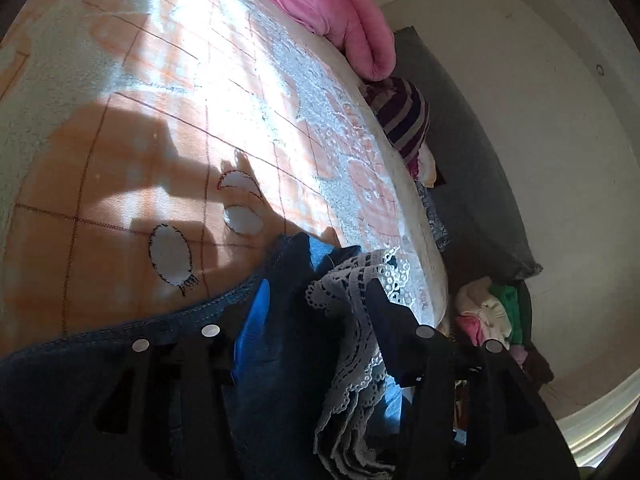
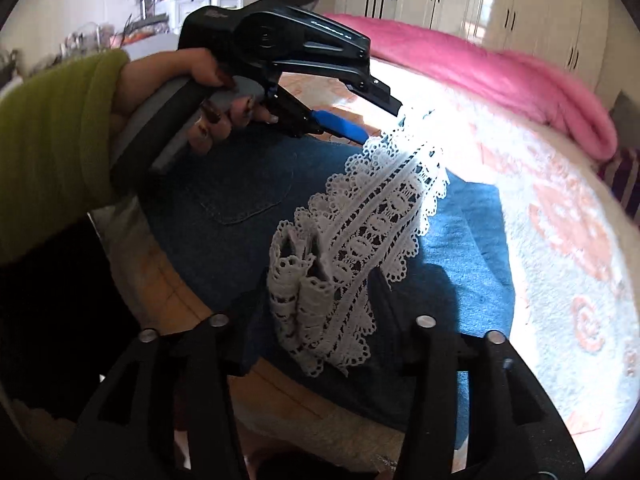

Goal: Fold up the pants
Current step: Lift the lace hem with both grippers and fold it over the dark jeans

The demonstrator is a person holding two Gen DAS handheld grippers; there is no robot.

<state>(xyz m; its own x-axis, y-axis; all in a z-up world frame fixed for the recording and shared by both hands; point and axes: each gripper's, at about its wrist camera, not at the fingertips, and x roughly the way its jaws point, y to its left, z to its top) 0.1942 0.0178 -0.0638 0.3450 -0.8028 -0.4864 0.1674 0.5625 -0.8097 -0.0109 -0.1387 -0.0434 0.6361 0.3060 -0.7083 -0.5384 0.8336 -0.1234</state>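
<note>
Nearest the lens in the right wrist view, the black two-finger right gripper (image 2: pixel 320 312) is seen with its jaws spread, and a strip of white openwork lace trim (image 2: pixel 360 240) is draped between them; whether the pads press on it cannot be told. Beneath the lace, the dark blue denim pants (image 2: pixel 240 184) are laid flat on the bed, directly under and ahead of this gripper, with a back pocket seam visible to its left. Beyond the lace, the black left gripper (image 2: pixel 384 124), fitted with a blue finger pad, is held by a hand (image 2: pixel 216 96) in a green ribbed sleeve (image 2: pixel 60 140), and its tips are set at the far end of the lace. In the left wrist view, the left gripper's jaws are seen parted, with denim and bunched lace lying between them; a firm pinch cannot be confirmed. An orange and white patterned bedspread (image 1: pixel 160 120) is spread ahead of that gripper, and a folded pink fleece blanket (image 1: pixel 328 8) is lying at the far edge.
</note>
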